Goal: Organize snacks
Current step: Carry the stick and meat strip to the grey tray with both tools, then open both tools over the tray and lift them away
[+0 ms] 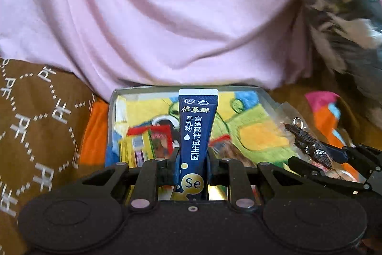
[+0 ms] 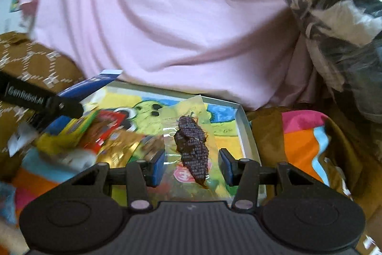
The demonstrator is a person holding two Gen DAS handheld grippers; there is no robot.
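left gripper (image 1: pixel 191 169): squeezed tight on blue stick pack (image 1: pixel 196 133), standing up over the tray (image 1: pixel 112 111) | right gripper (image 2: pixel 191 165): partly open, clear snack bag (image 2: pixel 191 147) between its fingers, above the tray

You've got a big pink sheet (image 1: pixel 167 16) draped across the far side, heavily creased. Brown fabric with a white dotted lattice and letters (image 1: pixel 35 123) lies on your left, near side. A bundle in clear plastic with dark and white print (image 2: pixel 334 16) sits far right. A bright cloth of pink, orange and blue patches (image 2: pixel 303 142) lies on the right.
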